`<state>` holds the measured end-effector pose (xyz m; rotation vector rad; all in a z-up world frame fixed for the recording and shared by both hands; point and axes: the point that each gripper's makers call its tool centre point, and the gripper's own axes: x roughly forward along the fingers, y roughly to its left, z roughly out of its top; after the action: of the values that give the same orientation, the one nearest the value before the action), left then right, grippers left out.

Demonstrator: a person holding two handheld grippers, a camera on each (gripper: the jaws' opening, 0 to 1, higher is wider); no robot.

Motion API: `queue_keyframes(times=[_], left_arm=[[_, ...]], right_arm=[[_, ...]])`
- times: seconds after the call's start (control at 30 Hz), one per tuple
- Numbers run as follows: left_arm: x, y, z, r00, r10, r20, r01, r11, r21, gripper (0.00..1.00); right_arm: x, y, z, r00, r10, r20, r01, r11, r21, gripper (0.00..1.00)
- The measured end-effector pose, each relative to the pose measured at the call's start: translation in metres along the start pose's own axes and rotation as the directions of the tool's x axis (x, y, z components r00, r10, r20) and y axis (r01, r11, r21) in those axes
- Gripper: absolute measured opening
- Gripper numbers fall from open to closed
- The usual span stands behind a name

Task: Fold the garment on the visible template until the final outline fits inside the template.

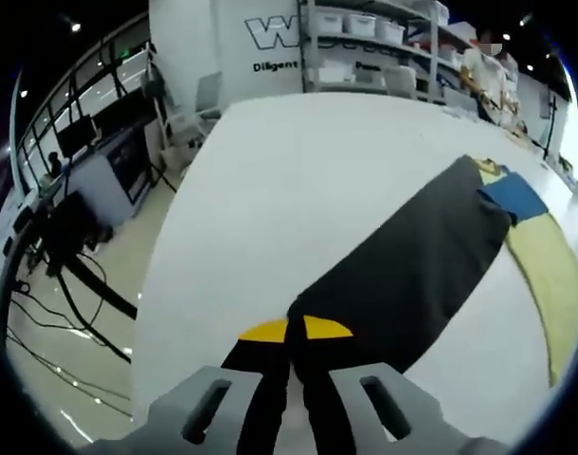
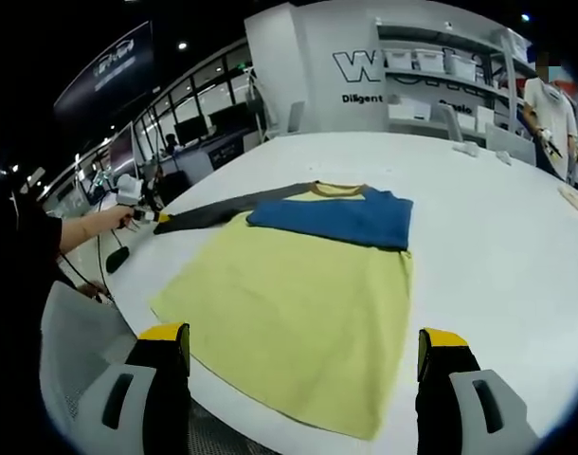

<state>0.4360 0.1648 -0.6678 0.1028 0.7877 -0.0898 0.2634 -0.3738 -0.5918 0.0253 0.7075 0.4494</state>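
A garment lies flat on the white table (image 2: 497, 227). It has a yellow body (image 2: 298, 313), a blue part (image 2: 336, 216) folded across its top, and a long black sleeve (image 2: 223, 210) stretched out sideways. My left gripper (image 1: 294, 330) has its yellow tips together, shut on the end of the black sleeve (image 1: 412, 256). In the right gripper view the left gripper (image 2: 130, 192) sits in a person's hand at the sleeve's far end. My right gripper (image 2: 298, 365) hovers over the near hem of the yellow body, its jaws wide open with nothing between them.
The table edge (image 1: 166, 246) drops to a floor with cables and desks with monitors (image 1: 81, 133). Shelves with white bins (image 2: 441, 71) and a person (image 2: 554, 114) stand behind the table. Small items (image 2: 573, 197) lie at the far right.
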Motion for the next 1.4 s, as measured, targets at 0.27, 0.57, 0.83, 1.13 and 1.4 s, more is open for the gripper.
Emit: queue_keyframes(times=[0.27, 0.57, 0.83, 1.13, 1.4], left_arm=[[0.002, 0.002, 0.002, 1.0, 0.03, 0.003, -0.03, 0.999, 0.018, 0.03], [-0.009, 0.01, -0.002, 0.998, 0.058, -0.006, -0.058, 0.998, -0.012, 0.27], [-0.021, -0.001, -0.003, 0.999, 0.027, 0.045, -0.025, 0.999, -0.047, 0.46], [-0.031, -0.014, -0.006, 0.998, 0.005, 0.064, 0.002, 0.995, -0.097, 0.58], [-0.031, -0.024, -0.019, 0.999, -0.013, 0.044, 0.018, 0.994, -0.107, 0.45]], right_arm=[[-0.001, -0.001, 0.004, 1.0, -0.006, 0.009, 0.006, 1.0, -0.003, 0.99], [0.0, 0.001, 0.007, 1.0, 0.002, 0.02, -0.002, 1.0, -0.001, 0.99], [0.002, 0.007, 0.008, 1.0, 0.023, 0.015, -0.023, 1.0, -0.016, 0.99], [0.002, 0.01, 0.007, 0.999, 0.033, 0.021, -0.033, 0.999, -0.009, 0.99], [0.0, 0.012, 0.007, 0.999, 0.033, 0.027, -0.033, 0.999, -0.012, 0.99]])
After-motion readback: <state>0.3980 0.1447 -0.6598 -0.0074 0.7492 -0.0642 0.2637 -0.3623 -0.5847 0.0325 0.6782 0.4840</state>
